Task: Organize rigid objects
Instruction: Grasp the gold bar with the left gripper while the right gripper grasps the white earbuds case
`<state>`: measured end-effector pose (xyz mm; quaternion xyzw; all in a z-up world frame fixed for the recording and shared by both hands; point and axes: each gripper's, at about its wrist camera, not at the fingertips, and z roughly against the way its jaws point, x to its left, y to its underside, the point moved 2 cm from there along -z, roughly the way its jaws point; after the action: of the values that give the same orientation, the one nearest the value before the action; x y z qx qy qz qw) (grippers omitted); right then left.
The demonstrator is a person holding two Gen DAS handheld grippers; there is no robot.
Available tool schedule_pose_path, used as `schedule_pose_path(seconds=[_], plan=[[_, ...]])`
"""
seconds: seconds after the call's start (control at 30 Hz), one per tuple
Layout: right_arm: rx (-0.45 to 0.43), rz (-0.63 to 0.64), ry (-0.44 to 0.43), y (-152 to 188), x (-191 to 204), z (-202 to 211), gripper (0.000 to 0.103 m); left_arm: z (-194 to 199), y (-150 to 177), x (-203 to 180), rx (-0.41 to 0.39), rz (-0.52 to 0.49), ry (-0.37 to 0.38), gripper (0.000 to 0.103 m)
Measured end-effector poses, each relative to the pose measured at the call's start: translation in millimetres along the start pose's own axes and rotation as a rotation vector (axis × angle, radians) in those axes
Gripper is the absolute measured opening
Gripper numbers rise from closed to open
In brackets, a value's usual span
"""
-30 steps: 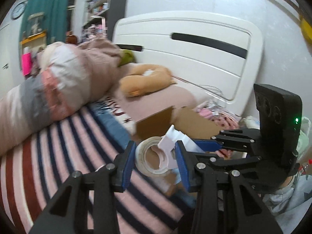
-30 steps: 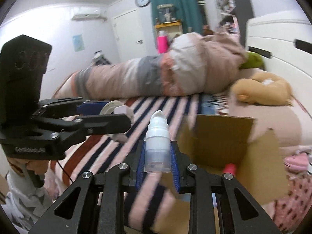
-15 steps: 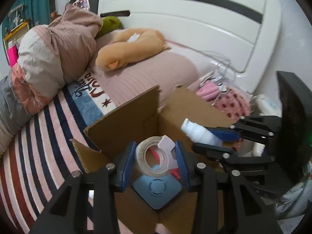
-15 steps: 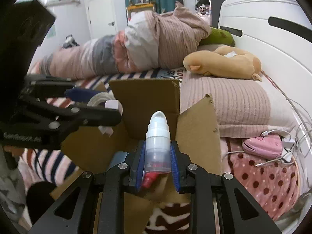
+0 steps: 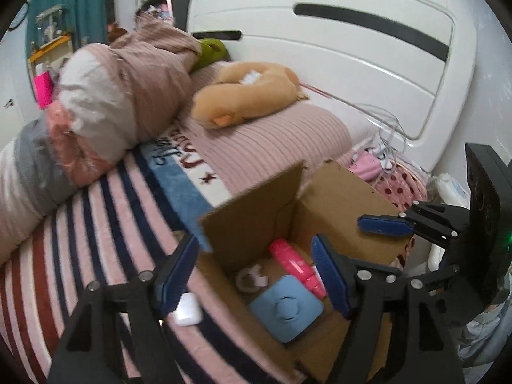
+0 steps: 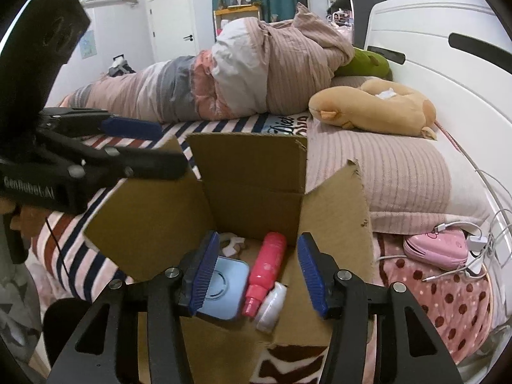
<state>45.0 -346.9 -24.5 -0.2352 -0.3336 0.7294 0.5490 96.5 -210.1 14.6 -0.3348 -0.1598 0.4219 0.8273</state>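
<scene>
An open cardboard box [image 5: 256, 214] [image 6: 249, 166] sits on the bed. Inside lie a tape roll [image 5: 251, 280] [image 6: 232, 243], a blue square case [image 5: 286, 310] [image 6: 224, 291], a pink bottle [image 5: 296, 264] [image 6: 267, 268] and a white pump bottle [image 6: 272, 305]. My left gripper [image 5: 256, 276] is open and empty above the box's near-left corner. My right gripper [image 6: 256, 270] is open and empty just above the box's contents. Each gripper shows in the other view, the right one [image 5: 384, 224] and the left one [image 6: 134, 131].
A white earbud case [image 5: 187, 312] lies on the striped blanket [image 5: 96, 224] left of the box. A rolled duvet [image 6: 224, 73], an orange plush [image 6: 374, 108], a pink pillow [image 6: 400, 172], a pink device with cables [image 6: 435, 249] and the white headboard [image 5: 352, 48] surround it.
Both grippers opened. The tape roll dropped from the left one and the white pump bottle from the right one into the box.
</scene>
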Motion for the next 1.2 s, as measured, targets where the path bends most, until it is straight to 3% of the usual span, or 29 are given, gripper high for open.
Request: schedule_pose_path(seconds=[0.17,0.37,0.53,0.63,0.77,0.8,0.87,1.07,1.13,1.2], plan=[[-0.050,0.021,-0.056,-12.9,30.6,14.3,0.047,42.5,19.0,37.4,-0.055,0.041,-0.071,0.070],[-0.077,0.125,-0.172,-26.0,109.0,12.7,0.047,70.8,69.3,92.8,-0.079,0.132,-0.092,0.070],[-0.017,0.186,-0.244,-27.1,176.0,-18.6,0.047,57.9,123.3,133.7,-0.066,0.180,-0.141,0.070],[0.049,0.208,-0.242,-18.1,205.7,-47.2,0.046,29.4,158.9,153.9,-0.013,0.206,-0.098,0.069],[0.122,0.273,-0.146,-1.4,226.6,-87.0,0.046,-1.4,188.1,173.6,0.002,0.260,-0.051,0.068],[0.144,0.265,-0.118,2.3,226.1,-96.5,0.046,-12.3,193.8,176.9,0.017,0.270,-0.031,0.062],[0.194,0.229,-0.064,9.1,217.6,-117.7,0.046,-28.4,199.6,178.4,0.039,0.274,0.001,0.052],[0.295,0.098,0.038,20.4,181.8,-172.5,0.047,-74.2,201.4,175.6,0.090,0.255,0.069,0.040],[0.299,0.048,0.040,19.5,170.7,-186.1,0.055,-84.1,199.2,174.1,0.088,0.245,0.080,0.036],[0.287,0.050,0.076,18.1,167.0,-195.1,0.060,-92.1,195.6,174.9,0.089,0.249,0.071,0.026]])
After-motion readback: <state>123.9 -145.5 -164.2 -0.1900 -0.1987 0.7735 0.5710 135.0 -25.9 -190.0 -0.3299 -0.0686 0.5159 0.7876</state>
